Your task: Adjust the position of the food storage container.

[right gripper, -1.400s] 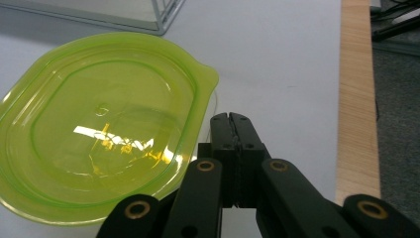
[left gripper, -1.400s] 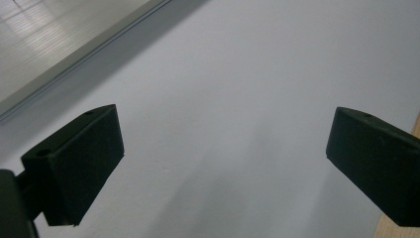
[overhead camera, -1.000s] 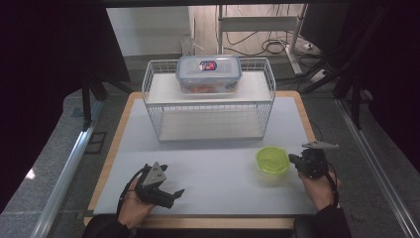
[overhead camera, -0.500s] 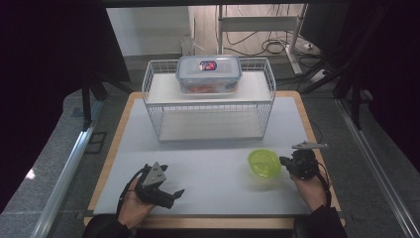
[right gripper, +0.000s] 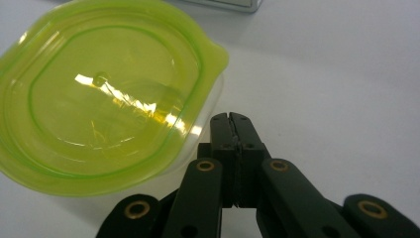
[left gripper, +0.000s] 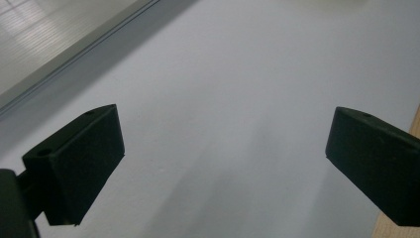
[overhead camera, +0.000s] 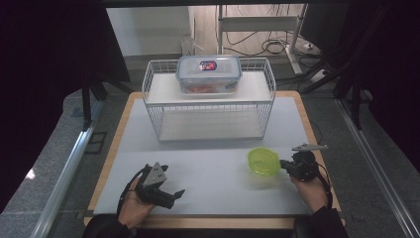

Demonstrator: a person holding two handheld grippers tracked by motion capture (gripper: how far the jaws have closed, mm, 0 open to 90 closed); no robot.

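White mat (overhead camera: 213, 163) over a wood-edged table, dark surroundings, cables on the floor beyond.

Near edge: left gripper (overhead camera: 166, 191) rests on the mat in the person's left hand (overhead camera: 132, 208), jaws spread wide with nothing but bare mat between the pads (left gripper: 79, 166). Idle, well apart from everything else.

Right side: right gripper (overhead camera: 283, 165) is clenched, its two jaws pressed flat together with nothing caught between them in the right gripper view. The closed tip sits just beside the rim of the green-lidded container (right gripper: 106, 96), which stands upright on the mat at front right, lid on, with a small tab (right gripper: 218, 54) facing the gripper. Whether the tip touches the rim I cannot tell.

Farther back: wire rack (overhead camera: 208, 106) with an upper shelf and a lower shelf. A clear lidded food box (overhead camera: 209, 73) sits on the upper shelf; the lower shelf is bare.

Progress, as a judgement: early stage. The work in hand looks like nudging or positioning the green container with closed jaws; it is not gripped, not lifted, and not on the rack.

Count: two grippers, one green container, one food box, one rack with two shelves.
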